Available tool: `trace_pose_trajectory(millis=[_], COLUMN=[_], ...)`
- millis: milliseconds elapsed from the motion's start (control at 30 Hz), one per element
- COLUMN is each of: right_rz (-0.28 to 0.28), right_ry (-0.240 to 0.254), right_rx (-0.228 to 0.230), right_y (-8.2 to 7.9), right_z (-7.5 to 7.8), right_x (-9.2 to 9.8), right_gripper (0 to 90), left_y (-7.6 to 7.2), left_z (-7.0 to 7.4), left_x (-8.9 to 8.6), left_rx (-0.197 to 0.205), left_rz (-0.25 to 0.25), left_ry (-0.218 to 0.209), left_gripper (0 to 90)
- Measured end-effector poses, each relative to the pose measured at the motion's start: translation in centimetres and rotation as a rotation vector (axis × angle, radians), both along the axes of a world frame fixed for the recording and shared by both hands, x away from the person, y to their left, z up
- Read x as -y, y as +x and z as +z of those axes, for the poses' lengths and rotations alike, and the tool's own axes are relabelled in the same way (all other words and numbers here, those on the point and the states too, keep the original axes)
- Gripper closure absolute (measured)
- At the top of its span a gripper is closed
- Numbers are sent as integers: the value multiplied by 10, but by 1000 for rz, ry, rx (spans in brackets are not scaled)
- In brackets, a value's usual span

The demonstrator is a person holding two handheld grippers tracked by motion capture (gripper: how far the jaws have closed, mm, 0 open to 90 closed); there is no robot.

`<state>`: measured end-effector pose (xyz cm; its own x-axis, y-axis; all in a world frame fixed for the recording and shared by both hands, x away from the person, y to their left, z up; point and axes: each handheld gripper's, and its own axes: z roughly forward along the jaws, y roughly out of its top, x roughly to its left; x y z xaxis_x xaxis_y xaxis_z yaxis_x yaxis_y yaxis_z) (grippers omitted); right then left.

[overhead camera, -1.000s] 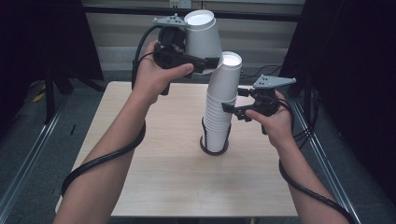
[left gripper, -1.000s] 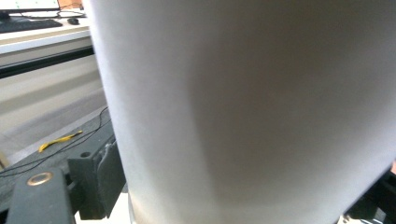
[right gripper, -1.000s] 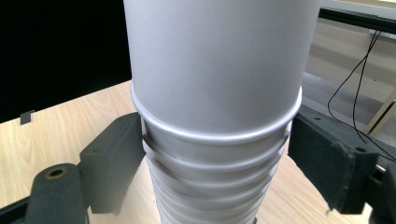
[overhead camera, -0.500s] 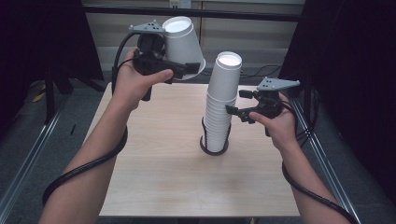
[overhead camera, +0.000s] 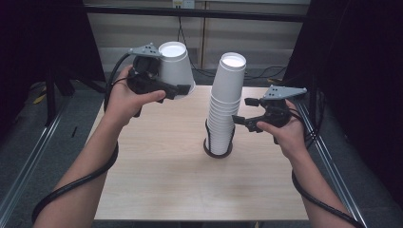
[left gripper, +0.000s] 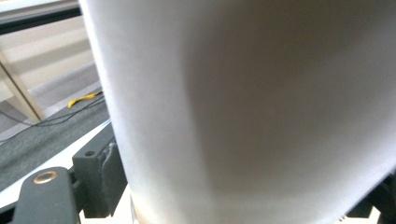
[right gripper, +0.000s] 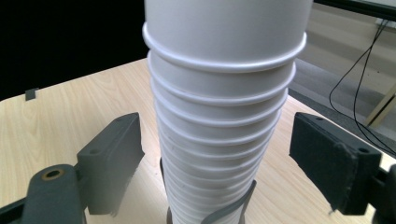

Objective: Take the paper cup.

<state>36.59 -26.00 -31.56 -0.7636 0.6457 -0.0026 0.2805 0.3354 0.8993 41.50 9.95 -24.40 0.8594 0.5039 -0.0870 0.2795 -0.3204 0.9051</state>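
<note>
A tall stack of white paper cups (overhead camera: pixel 225 104) stands upside down in a black ring holder (overhead camera: pixel 217 151) at the middle of the wooden table (overhead camera: pixel 166 171). My left gripper (overhead camera: pixel 178 85) is shut on a single upturned white cup (overhead camera: pixel 175 69), held in the air left of the stack; its jaws have just been closing on it. In the left gripper view the cup (left gripper: pixel 243 112) is very close, with one pad (left gripper: pixel 100 172) against its side. My right gripper (overhead camera: pixel 242 110) is open at the stack's right. Its jaws have just been opening and flank the stack (right gripper: pixel 219 116) with gaps on both sides.
The table's left and right edges drop to a grey floor with metal rails (overhead camera: pixel 28 156). Cables (overhead camera: pixel 199 71) run along the floor behind the table. Dark curtains close in on both sides. Bare tabletop lies in front of the stack.
My left hand has carried the single cup from above the stack to the left and downward. The right hand has stayed beside the stack.
</note>
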Motion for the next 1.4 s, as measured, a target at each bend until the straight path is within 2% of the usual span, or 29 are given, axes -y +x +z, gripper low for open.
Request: trace_pose_trajectory(millis=[200,367,667,933,1167,1400], right_rz=[15,32,43,58,68,86], right_ry=[2,-6,-9,0,-14,-17], right_rx=[-3,-12,-16,-22,-25,-24], right_y=[-5,-9,-13,-16,-21,-25], right_z=[-2,-7,-12,-14,-17,-18], right_x=[0,-1,-2,-4,-6,-9], right_gripper=[167,167,167,165,164,164], left_y=[-4,-7,-14,-20,-26,-31], left_z=[-15,-26,-41,-55,-66,-74], left_x=[-6,-10,-12,-12,-14,-13], left_rx=[-4,-10,-18,-35,-54,-56], left_rz=[-4,-9,-22,-53,-59,-64], left_ry=[54,74,87,122,146,164], left_gripper=[158,161,161,165,164,164])
